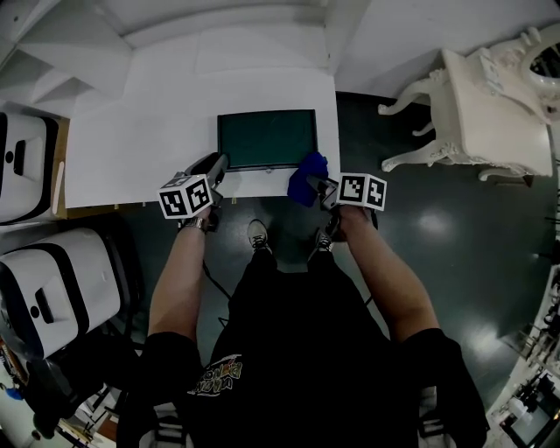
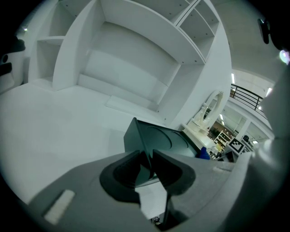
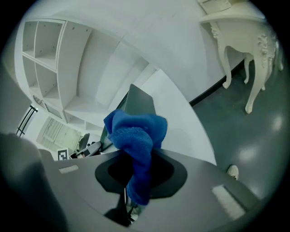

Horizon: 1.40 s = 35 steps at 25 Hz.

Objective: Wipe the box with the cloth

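A flat dark green box (image 1: 267, 138) lies near the front edge of the white table (image 1: 131, 131). My left gripper (image 1: 215, 167) is at the box's near left corner. In the left gripper view its jaws (image 2: 150, 157) are shut on the thin wall of the box (image 2: 158, 140). My right gripper (image 1: 320, 186) hovers at the box's near right corner, shut on a bunched blue cloth (image 1: 307, 178). In the right gripper view the cloth (image 3: 137, 133) bulges out above the jaws and hangs down between them. It hides part of the box (image 3: 139, 103) behind it.
An ornate white side table (image 1: 490, 105) stands on the dark floor to the right. White shelving (image 1: 227, 26) rises behind the table. Two white machines (image 1: 26, 166) sit at the left. The person's shoes (image 1: 257, 234) are under the table's front edge.
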Tool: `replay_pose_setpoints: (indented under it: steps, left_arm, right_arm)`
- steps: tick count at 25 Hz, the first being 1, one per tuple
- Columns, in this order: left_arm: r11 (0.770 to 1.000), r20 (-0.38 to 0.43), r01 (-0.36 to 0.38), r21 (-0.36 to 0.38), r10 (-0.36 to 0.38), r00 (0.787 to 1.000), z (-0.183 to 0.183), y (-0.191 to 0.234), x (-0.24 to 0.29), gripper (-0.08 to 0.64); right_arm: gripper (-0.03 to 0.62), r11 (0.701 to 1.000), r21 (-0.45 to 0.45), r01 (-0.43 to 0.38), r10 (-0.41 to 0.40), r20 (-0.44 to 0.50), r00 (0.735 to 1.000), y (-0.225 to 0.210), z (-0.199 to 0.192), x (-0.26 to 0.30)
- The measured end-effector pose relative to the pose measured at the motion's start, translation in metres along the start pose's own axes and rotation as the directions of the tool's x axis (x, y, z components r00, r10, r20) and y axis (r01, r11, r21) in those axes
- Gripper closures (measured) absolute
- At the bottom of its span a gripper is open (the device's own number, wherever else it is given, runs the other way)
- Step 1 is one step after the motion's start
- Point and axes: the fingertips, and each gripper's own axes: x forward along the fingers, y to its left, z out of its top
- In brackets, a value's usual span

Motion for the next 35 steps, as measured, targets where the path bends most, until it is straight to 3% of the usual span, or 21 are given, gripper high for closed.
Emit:
replay_pose_setpoints:
  steps: [5,8,11,19,22,27,31,35]
  left_arm:
    - [1.000,-0.010,-0.006,0.013,0.006,1.000,0.000,0.000,0.001,0.468]
    - [0.999,0.013,0.013,-0.050,-0.013,1.000,-0.001,0.003,0.001,0.468]
    - [0.993,0.057,0.051,-0.109,-0.045,0.997,-0.001,0.005,-0.001,0.465]
    - [0.996,0.139,0.080,-0.043,-0.073,0.988,0.022,-0.012,-0.028,0.468]
    - [0.993,0.165,0.118,-0.006,-0.116,0.980,0.037,-0.030,-0.045,0.558]
    - [0.977,0.205,0.201,0.078,-0.213,0.955,0.063,-0.073,-0.073,0.558]
    - [0.963,0.250,0.232,0.140,-0.261,0.932,0.087,-0.106,-0.099,0.558]
    - [0.941,0.273,0.256,0.221,-0.312,0.910,0.103,-0.138,-0.124,0.560]
  right_arm:
    - [0.500,1.000,0.013,0.008,-0.008,0.046,0.999,-0.013,0.015,-0.020]
    - [0.500,1.000,-0.018,-0.015,0.017,0.087,0.996,-0.007,0.028,-0.037]
    - [0.500,0.993,-0.103,-0.056,0.071,0.149,0.986,0.012,0.046,-0.061]
    - [0.500,0.926,-0.374,-0.043,0.144,0.246,0.959,0.065,0.074,-0.109]
    - [0.500,0.900,-0.435,-0.028,0.153,0.257,0.954,0.084,0.078,-0.119]
    - [0.500,0.853,-0.522,-0.026,0.188,0.259,0.947,0.113,0.080,-0.134]
    - [0.500,0.796,-0.605,-0.007,0.208,0.262,0.943,0.135,0.085,-0.148]
    - [0.500,0.763,-0.647,-0.007,0.246,0.280,0.928,0.160,0.088,-0.164]
